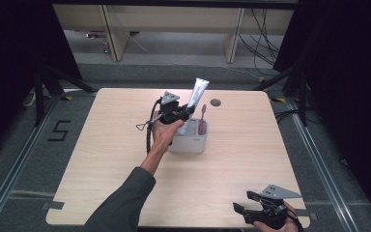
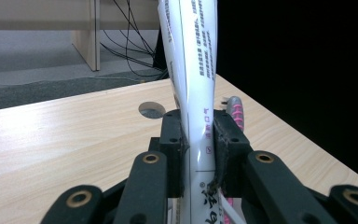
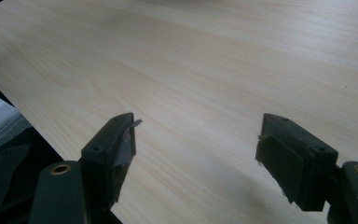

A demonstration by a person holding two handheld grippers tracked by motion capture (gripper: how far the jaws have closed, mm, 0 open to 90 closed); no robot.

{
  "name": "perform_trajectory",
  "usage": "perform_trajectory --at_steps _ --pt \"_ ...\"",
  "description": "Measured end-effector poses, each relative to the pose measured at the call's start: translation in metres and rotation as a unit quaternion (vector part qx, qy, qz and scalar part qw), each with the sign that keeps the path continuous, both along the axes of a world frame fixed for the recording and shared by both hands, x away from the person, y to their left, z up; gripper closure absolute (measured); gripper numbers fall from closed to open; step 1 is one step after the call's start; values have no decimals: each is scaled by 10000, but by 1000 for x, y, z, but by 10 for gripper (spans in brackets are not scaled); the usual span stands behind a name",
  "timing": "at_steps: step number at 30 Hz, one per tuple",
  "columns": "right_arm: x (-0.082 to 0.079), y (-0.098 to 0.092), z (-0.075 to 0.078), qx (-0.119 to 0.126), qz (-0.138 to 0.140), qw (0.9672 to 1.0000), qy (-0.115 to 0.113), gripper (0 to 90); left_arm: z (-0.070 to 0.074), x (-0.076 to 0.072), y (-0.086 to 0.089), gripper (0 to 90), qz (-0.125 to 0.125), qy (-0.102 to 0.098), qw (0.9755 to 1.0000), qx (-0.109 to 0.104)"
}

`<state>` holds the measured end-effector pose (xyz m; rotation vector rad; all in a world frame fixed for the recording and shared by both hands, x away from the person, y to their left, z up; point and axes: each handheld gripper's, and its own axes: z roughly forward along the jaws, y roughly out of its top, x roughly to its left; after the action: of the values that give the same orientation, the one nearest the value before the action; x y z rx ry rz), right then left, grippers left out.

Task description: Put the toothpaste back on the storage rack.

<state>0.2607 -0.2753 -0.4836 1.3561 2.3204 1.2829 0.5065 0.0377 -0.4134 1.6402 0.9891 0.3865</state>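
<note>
While the left gripper (image 1: 186, 113) is hovering over the grey holder (image 1: 189, 143) near the middle of the counter (image 1: 125, 159), its jaws are clamping a white toothpaste tube (image 1: 196, 99), pads pressing on both sides of the tube (image 2: 193, 84). That tube is leaning toward one o'clock, its lower end reaching down into the holder. A pink toothbrush (image 1: 202, 121) is standing in the holder just beside it, at three o'clock of the tube. Down at five o'clock, well apart, the right gripper (image 1: 241, 209) is sitting near the counter's edge, its jaws standing wide apart with bare wood (image 3: 200, 93) between them.
</note>
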Motion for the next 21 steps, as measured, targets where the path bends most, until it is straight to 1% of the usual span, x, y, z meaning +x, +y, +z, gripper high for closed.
perform_trajectory --at_steps 2,3,4,6,12,17,20,21 --pt "0 0 1 -65 4 10000 25 280 -2 0 0 757 18 1 10000 -3" --pt "0 -1 1 -69 17 10000 2 280 -3 -1 1 757 13 -6 10000 -11" --pt "2 -2 0 -175 75 9997 -162 280 -4 -1 1 757 30 5 10000 -28" --pt "2 -2 1 -170 74 9997 -156 280 -5 -1 2 756 26 24 10000 17" --pt "2 -2 0 -166 65 9997 -178 280 -10 -3 3 755 45 55 10000 19" --pt "2 -2 0 -168 47 9997 -176 280 -10 -4 2 753 30 75 9999 87" --pt "2 -3 0 -165 61 9997 -164 280 -11 -5 1 751 8 55 9998 174" --pt "1 -3 2 -251 22 9995 -172 280 -11 -5 0 751 11 64 9998 185"
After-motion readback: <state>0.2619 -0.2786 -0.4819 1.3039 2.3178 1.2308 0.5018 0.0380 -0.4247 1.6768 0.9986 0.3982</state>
